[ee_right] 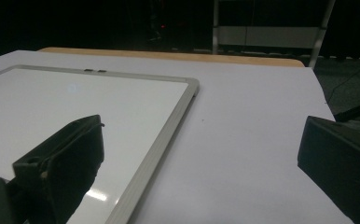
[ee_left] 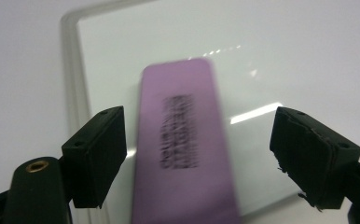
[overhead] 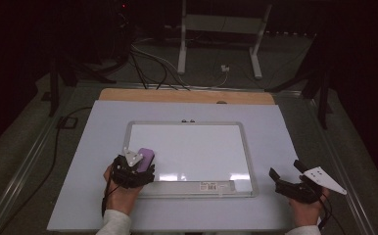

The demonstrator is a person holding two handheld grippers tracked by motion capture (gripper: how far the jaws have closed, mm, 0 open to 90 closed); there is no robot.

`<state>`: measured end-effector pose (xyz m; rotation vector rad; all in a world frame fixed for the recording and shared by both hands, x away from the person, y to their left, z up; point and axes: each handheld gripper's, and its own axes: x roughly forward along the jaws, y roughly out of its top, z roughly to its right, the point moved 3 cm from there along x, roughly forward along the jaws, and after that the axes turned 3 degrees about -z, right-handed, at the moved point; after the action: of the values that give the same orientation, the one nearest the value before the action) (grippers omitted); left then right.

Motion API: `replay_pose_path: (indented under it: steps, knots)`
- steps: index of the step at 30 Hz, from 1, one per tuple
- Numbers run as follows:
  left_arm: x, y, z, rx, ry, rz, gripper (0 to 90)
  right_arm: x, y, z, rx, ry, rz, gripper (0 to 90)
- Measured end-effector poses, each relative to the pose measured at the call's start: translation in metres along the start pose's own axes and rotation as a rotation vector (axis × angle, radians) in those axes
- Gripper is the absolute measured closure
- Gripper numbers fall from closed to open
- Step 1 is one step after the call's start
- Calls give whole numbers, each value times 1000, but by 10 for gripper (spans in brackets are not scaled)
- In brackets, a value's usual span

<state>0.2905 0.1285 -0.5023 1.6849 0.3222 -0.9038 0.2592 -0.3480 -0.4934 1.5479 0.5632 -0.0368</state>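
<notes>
Eraser (ee_left: 183, 144) — purple, flat on the whiteboard (overhead: 192, 147) near its front-left corner — lies between the wide-spread jaws of the left gripper (overhead: 134, 169), closer to one jaw, touched by neither. Nothing stands between jaws and eraser; the board's grey frame runs just beside them. The left hand (overhead: 121, 193) reaches in from the table's (overhead: 79, 196) front edge. Well apart, off the board's front-right corner, the right gripper (overhead: 287, 178) hangs over bare tabletop, jaws wide and empty, its hand (overhead: 307, 208) low at the front edge.

Glossy whiteboard (overhead: 192, 147) (matt metal frame)
</notes>
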Motion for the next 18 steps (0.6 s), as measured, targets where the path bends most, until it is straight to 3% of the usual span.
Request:
replay_pose_path:
  steps: [3, 18]
  knots:
    - [3, -2, 4, 34, 8, -26, 238, 0, 0, -1, -2, 1, 0, 10]
    - [9, -7, -9, 7, 31, -75, 271, 0, 0, 0, -1, 2, 2, 10]
